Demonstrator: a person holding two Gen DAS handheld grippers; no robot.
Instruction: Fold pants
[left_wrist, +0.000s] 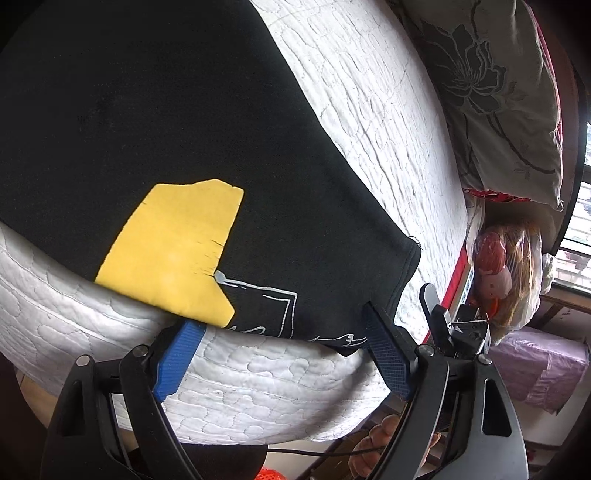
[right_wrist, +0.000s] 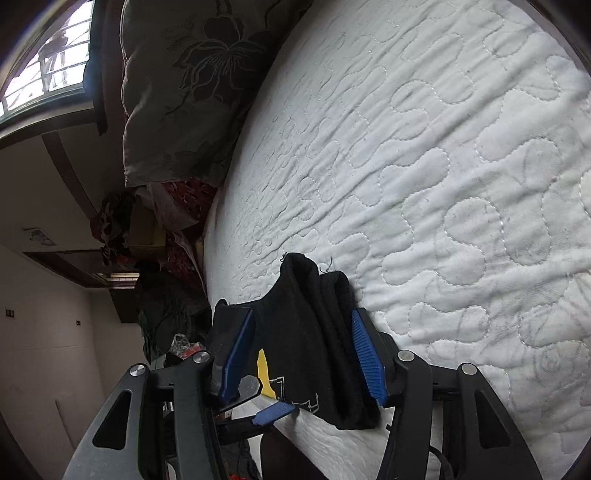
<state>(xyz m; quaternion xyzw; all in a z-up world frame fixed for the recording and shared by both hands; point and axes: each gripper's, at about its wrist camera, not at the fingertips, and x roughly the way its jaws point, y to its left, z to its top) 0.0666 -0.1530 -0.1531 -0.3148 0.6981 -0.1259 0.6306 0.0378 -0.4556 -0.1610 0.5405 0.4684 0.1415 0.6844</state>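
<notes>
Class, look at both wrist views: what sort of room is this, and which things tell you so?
Most likely a bedroom. The black pants lie on a white quilted mattress, a floral pillow sits at its end, and a window lights the room.

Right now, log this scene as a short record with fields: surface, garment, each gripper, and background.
surface: white quilted mattress
garment: black pants with a yellow patch and white line print, lying flat at the mattress edge
left gripper: open, blue pads at either side of the pants' hem, not pressing it
right gripper: shut on a bunched fold of the pants
background: floral pillow at the far end; bagged plush toy beside the bed; window
</notes>
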